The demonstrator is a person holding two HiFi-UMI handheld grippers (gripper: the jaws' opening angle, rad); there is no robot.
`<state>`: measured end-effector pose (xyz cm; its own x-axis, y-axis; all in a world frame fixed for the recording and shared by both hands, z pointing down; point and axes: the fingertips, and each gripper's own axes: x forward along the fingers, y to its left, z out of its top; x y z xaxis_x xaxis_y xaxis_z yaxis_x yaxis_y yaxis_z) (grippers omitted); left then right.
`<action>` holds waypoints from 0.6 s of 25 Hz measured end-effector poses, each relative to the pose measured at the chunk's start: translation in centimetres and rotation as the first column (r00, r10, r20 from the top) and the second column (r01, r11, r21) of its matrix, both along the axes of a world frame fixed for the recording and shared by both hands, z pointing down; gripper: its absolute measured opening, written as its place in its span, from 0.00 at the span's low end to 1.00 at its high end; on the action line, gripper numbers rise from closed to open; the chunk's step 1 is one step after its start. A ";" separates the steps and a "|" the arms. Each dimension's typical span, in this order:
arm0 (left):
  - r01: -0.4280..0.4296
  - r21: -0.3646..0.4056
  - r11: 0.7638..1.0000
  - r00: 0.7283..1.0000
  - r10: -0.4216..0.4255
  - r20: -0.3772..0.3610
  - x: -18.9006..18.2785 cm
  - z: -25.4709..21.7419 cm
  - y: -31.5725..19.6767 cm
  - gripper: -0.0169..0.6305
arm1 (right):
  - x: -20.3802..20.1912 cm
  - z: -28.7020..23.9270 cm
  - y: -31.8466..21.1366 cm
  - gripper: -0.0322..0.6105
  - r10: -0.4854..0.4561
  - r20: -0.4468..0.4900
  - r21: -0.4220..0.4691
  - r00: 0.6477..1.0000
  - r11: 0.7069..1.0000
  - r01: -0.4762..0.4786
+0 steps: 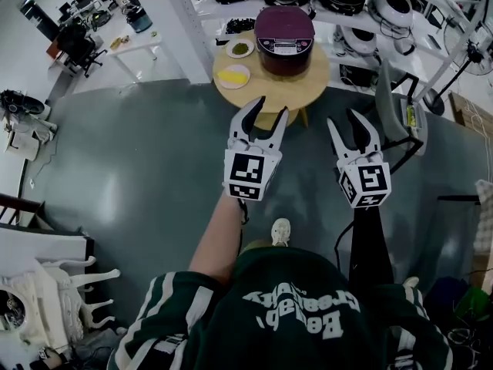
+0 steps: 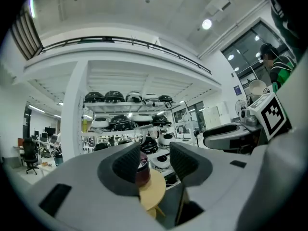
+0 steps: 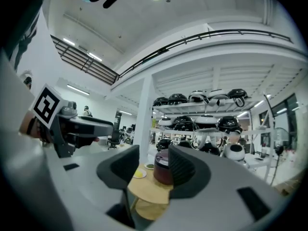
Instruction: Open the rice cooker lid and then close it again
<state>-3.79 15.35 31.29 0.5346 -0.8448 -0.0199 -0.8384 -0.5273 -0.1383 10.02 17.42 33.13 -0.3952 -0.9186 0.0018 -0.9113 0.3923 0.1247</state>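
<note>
Left gripper (image 1: 273, 106) sits in the middle of the head view with its jaws spread wide and nothing between them. Its own view (image 2: 155, 160) confirms it: both dark pads stand apart with only open air in the gap. Right gripper (image 1: 341, 118) is just beside it, to the right of centre, and its jaws are spread too. The right gripper view (image 3: 151, 165) shows the pads parted and gripping nothing. Both point toward the top of the frame, held level side by side, clear of everything. Each catches the other at the edge of its own view.

Further up, at top centre of the head view, there's the rice cooker (image 1: 284, 38), dark maroon with its lid down. It stands on the round wooden table (image 1: 308, 79), well apart from both grippers. It shows far off in the gap between the left jaws (image 2: 143, 170) and again between the right jaws (image 3: 162, 167). On the table, left of the cooker, lie a plate with something green (image 1: 240, 48) and a plate with something yellow (image 1: 234, 75).

Behind the table, a white shelf rack (image 1: 347, 14) runs along the top edge, loaded with more cookers. Grey floor (image 1: 139, 176) fills the middle, and the person's green sweatshirt (image 1: 300, 307) fills the bottom of the frame
</note>
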 end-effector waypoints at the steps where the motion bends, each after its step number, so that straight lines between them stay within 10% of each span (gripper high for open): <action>1: -0.002 0.000 1.000 1.000 0.002 -0.001 -0.3 0.1 -1.0 0.30 | -0.3 0.1 -1.0 0.35 0.003 -0.001 -0.001 1.000 1.000 -0.003; 15: -0.008 -0.030 1.000 1.000 0.007 -0.017 -1.8 2.0 -9.9 0.30 | -0.9 1.3 -10.0 0.35 0.017 0.009 -0.018 1.000 1.000 -0.017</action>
